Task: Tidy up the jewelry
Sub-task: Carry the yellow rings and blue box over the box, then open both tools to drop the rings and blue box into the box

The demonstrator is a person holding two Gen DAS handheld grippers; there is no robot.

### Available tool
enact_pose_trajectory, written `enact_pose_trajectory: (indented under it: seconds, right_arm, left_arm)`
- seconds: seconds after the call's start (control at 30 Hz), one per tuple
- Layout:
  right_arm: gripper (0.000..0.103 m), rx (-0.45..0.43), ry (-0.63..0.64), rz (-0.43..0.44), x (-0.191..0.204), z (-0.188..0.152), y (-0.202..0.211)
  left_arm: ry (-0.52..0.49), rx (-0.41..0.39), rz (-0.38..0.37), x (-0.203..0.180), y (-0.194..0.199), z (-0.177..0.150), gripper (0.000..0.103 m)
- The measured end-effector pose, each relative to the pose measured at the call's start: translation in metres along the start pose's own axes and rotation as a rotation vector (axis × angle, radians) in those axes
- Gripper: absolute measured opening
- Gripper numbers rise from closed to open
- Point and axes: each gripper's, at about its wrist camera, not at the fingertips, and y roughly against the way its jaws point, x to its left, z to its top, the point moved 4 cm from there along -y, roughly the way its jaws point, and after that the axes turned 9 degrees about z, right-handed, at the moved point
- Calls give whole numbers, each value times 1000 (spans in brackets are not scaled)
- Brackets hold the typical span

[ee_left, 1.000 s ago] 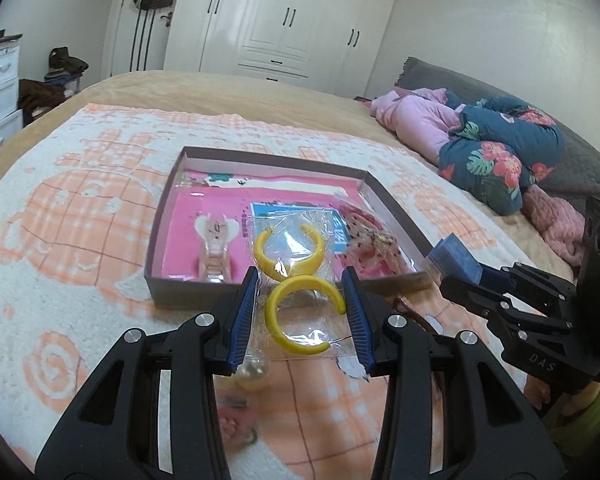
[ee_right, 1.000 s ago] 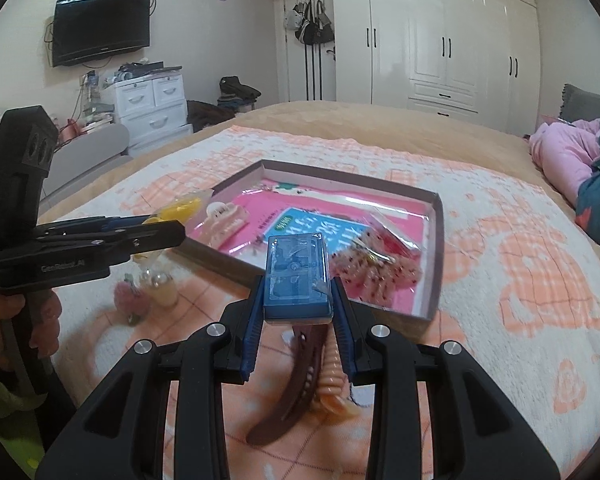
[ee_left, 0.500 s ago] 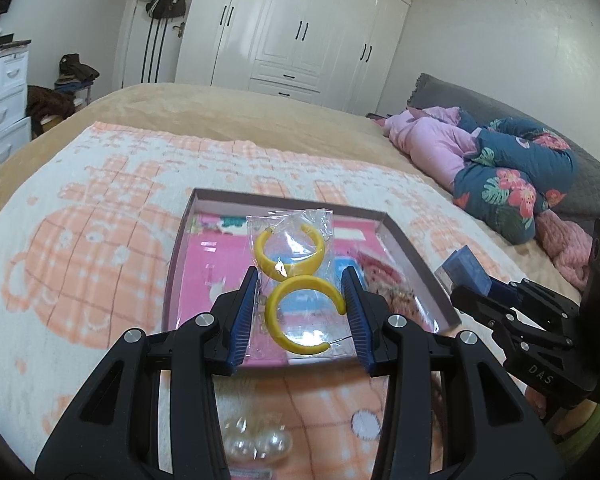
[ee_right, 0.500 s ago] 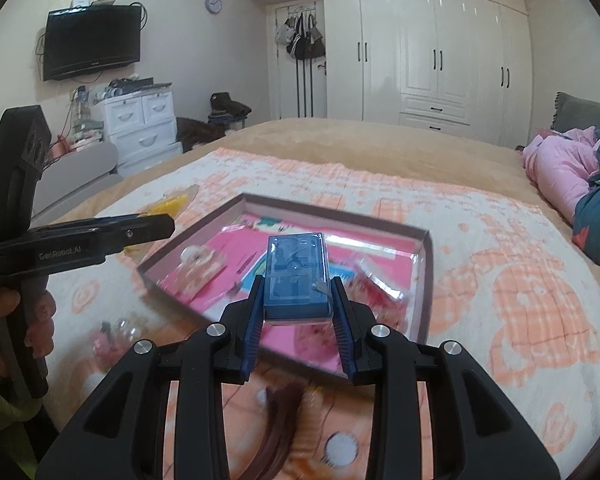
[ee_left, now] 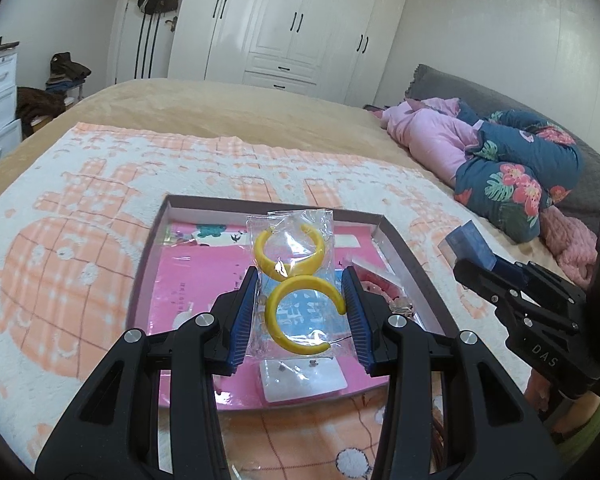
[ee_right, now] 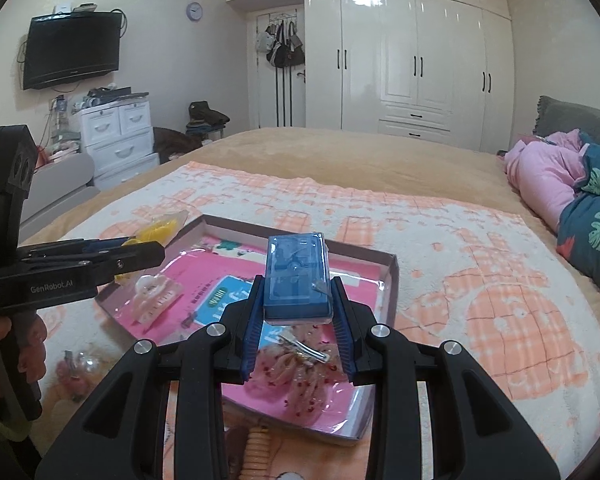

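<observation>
My left gripper [ee_left: 302,312] is shut on a clear bag with two yellow hoop earrings [ee_left: 296,276] and holds it above the shallow brown box [ee_left: 404,256] with a pink lining. My right gripper [ee_right: 296,312] is shut on a small blue plastic case [ee_right: 296,276] and holds it above the same box [ee_right: 392,276]. Each gripper shows in the other's view, the right one [ee_left: 512,288] and the left one [ee_right: 100,260]. In the box lie a clear hair claw [ee_right: 156,300], a blue card [ee_right: 224,300] and a bag of pink beaded pieces [ee_right: 300,368].
The box sits on a peach and white blanket [ee_right: 480,280] on a bed. Small clear baubles [ee_right: 80,364] and a coiled hair tie [ee_right: 256,452] lie on the blanket near the box. Bundled pink and floral bedding [ee_left: 500,160] lies at the right.
Both grippers have risen and moved forward over the box, each still holding its item. The box now lies directly below them.
</observation>
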Motion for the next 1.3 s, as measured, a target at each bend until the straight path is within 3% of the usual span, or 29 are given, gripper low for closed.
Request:
enact_pose_trajectory:
  seconds: [0.47, 0.8, 1.3]
  right_arm:
    - [31, 121, -65, -29, -22, -43, -34]
    - [31, 156, -86, -31, -26, -49, -45]
    - [41, 107, -97, -34, -21, -48, -21]
  left_arm:
    - [-32, 102, 4, -12, -40, -21, 33]
    - [-42, 140, -1, -15, -50, -29, 34]
    - [-23, 142, -1, -12, -48, -29, 35]
